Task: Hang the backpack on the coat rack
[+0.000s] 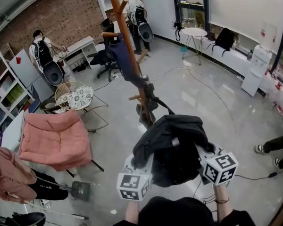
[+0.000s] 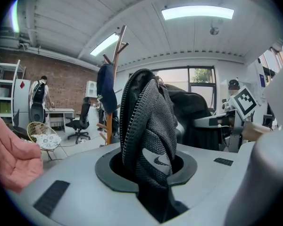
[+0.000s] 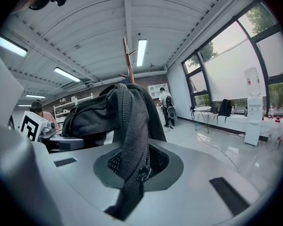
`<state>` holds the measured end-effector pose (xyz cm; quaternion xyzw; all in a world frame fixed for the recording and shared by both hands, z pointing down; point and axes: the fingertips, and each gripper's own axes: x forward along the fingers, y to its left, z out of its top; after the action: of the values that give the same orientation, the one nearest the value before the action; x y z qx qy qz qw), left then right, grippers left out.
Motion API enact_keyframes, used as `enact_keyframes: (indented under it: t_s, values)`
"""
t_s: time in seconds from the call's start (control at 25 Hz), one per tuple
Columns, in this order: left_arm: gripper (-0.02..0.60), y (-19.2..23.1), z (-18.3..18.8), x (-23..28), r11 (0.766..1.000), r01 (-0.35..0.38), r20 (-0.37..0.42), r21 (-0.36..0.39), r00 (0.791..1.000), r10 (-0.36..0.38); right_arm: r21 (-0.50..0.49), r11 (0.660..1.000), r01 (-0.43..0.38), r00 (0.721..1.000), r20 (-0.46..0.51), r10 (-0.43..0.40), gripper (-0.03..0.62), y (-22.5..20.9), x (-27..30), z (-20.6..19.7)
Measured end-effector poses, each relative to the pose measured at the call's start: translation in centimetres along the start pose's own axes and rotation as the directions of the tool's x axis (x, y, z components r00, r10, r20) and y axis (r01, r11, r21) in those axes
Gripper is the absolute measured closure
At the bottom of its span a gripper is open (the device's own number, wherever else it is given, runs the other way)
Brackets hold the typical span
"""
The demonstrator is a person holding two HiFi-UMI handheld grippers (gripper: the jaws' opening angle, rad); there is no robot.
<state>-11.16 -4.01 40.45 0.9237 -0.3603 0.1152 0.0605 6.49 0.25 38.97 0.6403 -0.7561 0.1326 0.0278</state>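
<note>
Glossy grey floor point(image 1: 203, 93), brick wall point(image 1: 70, 18) behind.

Left gripper point(image 2: 151, 173): jaws part-closed, pinching black mesh-and-zipper edge of backpack point(image 1: 172, 145). Right gripper point(image 3: 137, 173): jaws nearly together, clamping thinner mesh fold with zipper pull.

Backpack slumped between both, off floor; soft, floppy, bulk sagging.

Coat rack point(image 1: 124, 29) just ahead, slightly left; wooden pole upright, short angled pegs. Left gripper nearer pole. Dark garment point(image 1: 127, 62) takes one upper peg; likely need free peg and lift.
</note>
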Motion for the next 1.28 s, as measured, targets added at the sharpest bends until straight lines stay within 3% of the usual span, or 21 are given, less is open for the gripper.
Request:
enact_keyframes:
  t_s: [0.72, 1.0, 1.28]
  values:
    - [0.462, 7.1, 3.0, 10.6, 0.999, -0.044, -0.011, 0.013, 0.999, 0.044, 0.016, 0.999, -0.033, 0.999, -0.011, 0.033, 0.568, -5.3, 12.3, 3.2]
    - [0.462, 8.1, 3.4, 14.6, 0.991, -0.129, -0.024, -0.022, 0.991, 0.128, -0.004, 0.992, -0.122, 0.991, -0.048, 0.122, 0.568, -8.6, 16.9, 4.3]
    - [0.462, 8.2, 4.6, 18.3, 0.965, -0.252, -0.046, -0.069, 0.967, 0.249, -0.027, 0.966, -0.256, 0.963, -0.098, 0.253, 0.568, -12.1, 21.3, 6.3]
